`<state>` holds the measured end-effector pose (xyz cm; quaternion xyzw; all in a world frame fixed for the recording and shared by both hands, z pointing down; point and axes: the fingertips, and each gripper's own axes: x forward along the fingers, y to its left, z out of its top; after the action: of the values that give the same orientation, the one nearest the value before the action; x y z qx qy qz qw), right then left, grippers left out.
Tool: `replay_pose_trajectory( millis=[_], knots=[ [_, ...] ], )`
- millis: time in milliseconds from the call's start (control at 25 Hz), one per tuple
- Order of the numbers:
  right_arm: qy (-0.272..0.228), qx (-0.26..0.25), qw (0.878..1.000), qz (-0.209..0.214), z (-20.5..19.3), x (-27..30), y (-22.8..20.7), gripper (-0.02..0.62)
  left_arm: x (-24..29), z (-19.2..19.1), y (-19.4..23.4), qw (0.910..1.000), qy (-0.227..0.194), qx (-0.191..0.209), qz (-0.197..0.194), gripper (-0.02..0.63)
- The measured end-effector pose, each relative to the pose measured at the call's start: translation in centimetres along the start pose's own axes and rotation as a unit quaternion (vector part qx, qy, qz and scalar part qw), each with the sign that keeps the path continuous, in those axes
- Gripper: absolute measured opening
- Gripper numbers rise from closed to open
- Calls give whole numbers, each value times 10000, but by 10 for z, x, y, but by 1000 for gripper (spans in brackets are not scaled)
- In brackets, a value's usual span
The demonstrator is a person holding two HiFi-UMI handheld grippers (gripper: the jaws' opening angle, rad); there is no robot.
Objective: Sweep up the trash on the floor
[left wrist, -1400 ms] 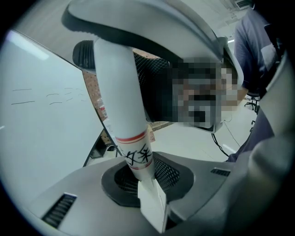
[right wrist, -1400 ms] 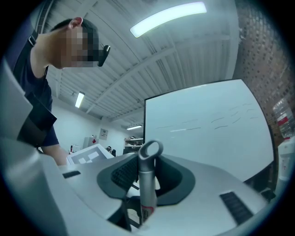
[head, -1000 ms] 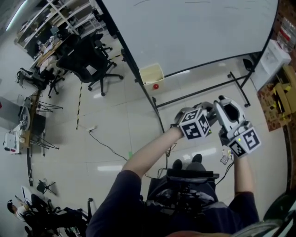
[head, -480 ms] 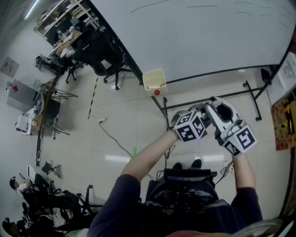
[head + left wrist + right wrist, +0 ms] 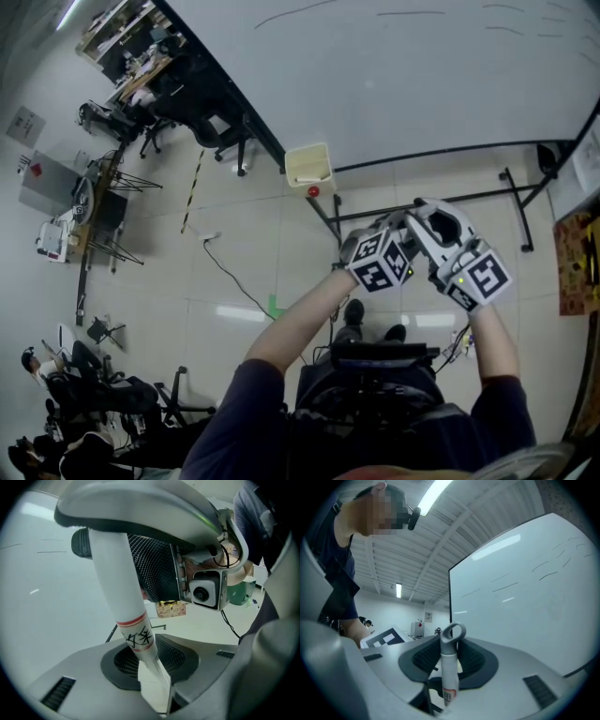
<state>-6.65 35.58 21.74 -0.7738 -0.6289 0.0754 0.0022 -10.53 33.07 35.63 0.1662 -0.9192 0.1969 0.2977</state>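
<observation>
A glossy pale tile floor [image 5: 244, 253] mirrors the ceiling lights. A large smooth whiteboard [image 5: 394, 84] on a black tube frame fills the far side. A cream box [image 5: 308, 164] sits at its foot, black office chairs [image 5: 202, 112] stand far left, and a thin cable [image 5: 230, 277] snakes over the tiles. A small green scrap [image 5: 273, 306], possibly trash, lies near the person's feet, to the left. The left gripper [image 5: 140, 616] pinches a white tube handle [image 5: 117, 578] with red bands and black handwriting. Its jaws have just been easing apart, with the tube between them. The right gripper [image 5: 449, 681] clamps a slimmer white handle [image 5: 450, 663] that ends in a grey loop.
</observation>
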Motion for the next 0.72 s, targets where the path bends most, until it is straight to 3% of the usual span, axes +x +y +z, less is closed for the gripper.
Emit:
replay_pose_trajectory(
  millis=[560,720],
  knots=[
    [535,162,9977,-374,-47,37,-30,120,24,-42,19,9978,-449,-207,-452,104],
    [881,215,9935,-687,-70,53,-46,120,36,-64,36,9927,-711,-720,-659,104]
  ],
)
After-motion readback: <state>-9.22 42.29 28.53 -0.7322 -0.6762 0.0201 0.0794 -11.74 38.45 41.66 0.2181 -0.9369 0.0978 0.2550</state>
